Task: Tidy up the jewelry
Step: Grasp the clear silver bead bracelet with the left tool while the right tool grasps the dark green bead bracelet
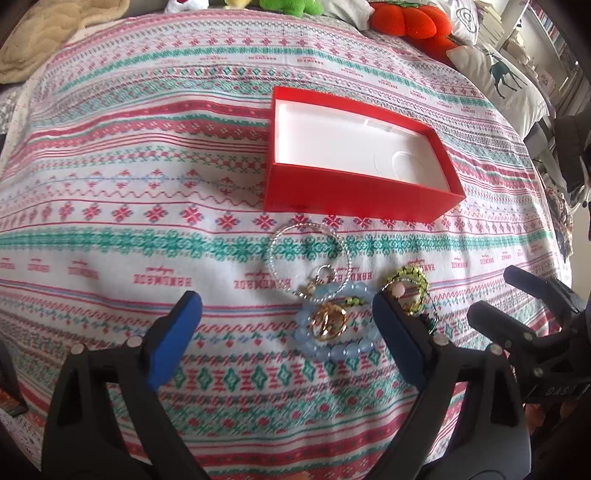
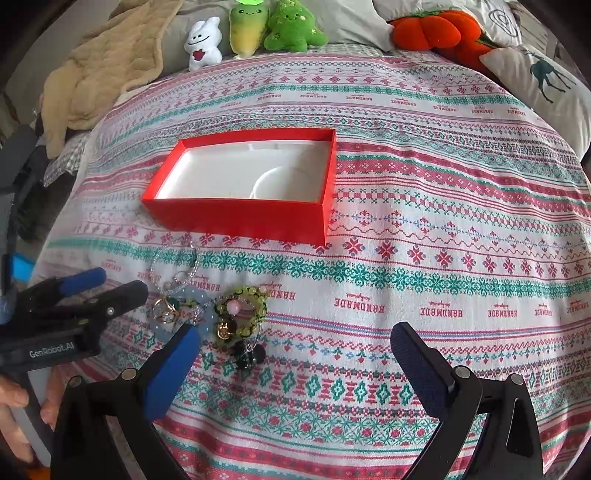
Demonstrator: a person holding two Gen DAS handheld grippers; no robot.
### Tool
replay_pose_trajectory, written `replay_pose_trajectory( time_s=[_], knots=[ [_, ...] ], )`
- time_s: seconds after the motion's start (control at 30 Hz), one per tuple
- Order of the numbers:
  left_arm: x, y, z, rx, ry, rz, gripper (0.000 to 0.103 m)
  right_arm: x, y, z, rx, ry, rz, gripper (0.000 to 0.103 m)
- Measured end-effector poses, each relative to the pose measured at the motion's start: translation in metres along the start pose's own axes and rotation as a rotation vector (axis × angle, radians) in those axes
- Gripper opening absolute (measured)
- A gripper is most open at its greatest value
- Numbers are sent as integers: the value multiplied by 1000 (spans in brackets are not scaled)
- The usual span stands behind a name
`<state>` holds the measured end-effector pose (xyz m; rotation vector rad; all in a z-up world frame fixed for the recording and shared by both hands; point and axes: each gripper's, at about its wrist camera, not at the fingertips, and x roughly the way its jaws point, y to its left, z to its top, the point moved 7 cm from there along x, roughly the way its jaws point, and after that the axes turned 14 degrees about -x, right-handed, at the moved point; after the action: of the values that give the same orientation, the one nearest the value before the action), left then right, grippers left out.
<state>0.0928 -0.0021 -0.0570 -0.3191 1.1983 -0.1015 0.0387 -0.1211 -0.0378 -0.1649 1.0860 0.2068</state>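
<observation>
Both claws (image 1: 286, 321) (image 2: 295, 354) agape nr jewelry (image 1: 328, 317).

My left gripper's right finger (image 1: 400, 332) covers the edge of the green bead ring (image 1: 410, 282) and the dark beads (image 1: 428, 321) behind it, the tangled small charms (image 2: 166, 308) are too small to tell apart, and the orange plush (image 1: 410, 18) is cut off at the top.

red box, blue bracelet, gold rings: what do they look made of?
Red box: likely matte cardboard, with thin, crisp folded walls; the white moulded insert could be plastic or pulp.
Blue bracelet: translucent pale beads, glass or plastic, can't tell which.
Gold rings: shiny, gold-toned metal by the glints; plating versus solid unknowable.
</observation>
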Motion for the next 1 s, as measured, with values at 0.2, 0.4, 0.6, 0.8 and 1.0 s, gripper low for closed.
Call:
replay_pose_trajectory(
  time_s=[0.2,0.4,0.6,0.8,1.0],
  knots=[
    [17,-14,3,5,20,-6,91,12,-5,4,57,18,80,95],
    [37,-15,6,12,24,55,91,22,-13,5,132,40,132,86],
    [47,-17,8,35,5,100,82,22,-9,4,126,45,148,86],
    [44,-15,11,47,-19,122,55,19,-8,3,113,42,144,86],
    [29,0,9,28,-34,102,52,14,-1,0,83,34,146,86]
  ],
)
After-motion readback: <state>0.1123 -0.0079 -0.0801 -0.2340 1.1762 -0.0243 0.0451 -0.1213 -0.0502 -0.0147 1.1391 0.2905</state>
